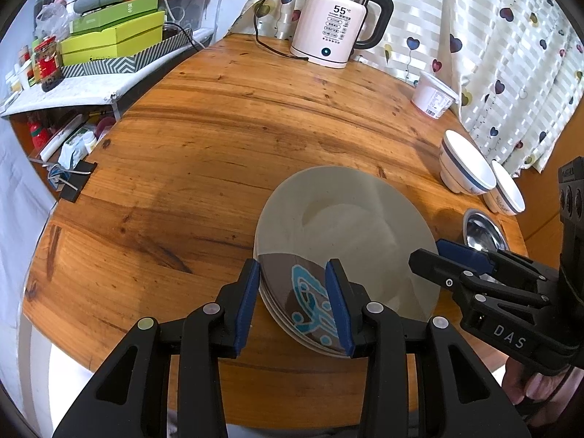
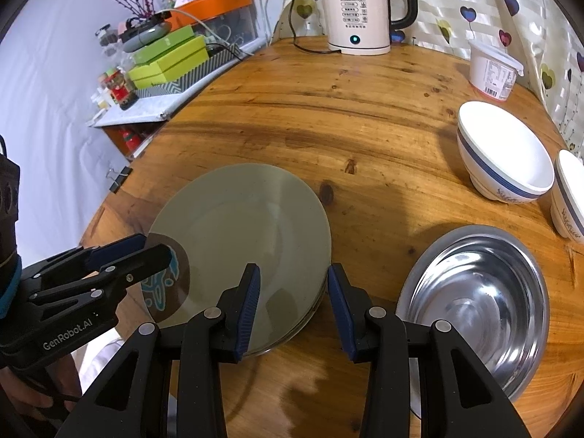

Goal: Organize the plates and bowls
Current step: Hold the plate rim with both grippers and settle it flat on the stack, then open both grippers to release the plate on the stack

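Note:
A stack of plates [image 1: 346, 219] [image 2: 237, 226] lies on the round wooden table [image 1: 219, 127]. Its top plate is pale grey-green, with a brown patch and blue pattern at the near rim. My left gripper [image 1: 295, 303] [image 2: 146, 250] hangs open over that patterned rim, its pads clear of the plate. My right gripper [image 2: 295, 306] [image 1: 430, 252] stands open over the stack's right rim. Right of the stack are a steel bowl [image 2: 474, 292] [image 1: 481, 233] and two white bowls with a blue band [image 2: 507, 153] [image 2: 569, 193] [image 1: 467, 164].
At the back stand an electric kettle [image 1: 335, 25] [image 2: 359, 14] with its cord and a white lidded tub [image 1: 432, 95] [image 2: 492, 69]. A cluttered shelf with green boxes [image 1: 113, 40] borders the table's left. A binder clip [image 1: 76, 182] sits on the left edge. A curtain hangs on the right.

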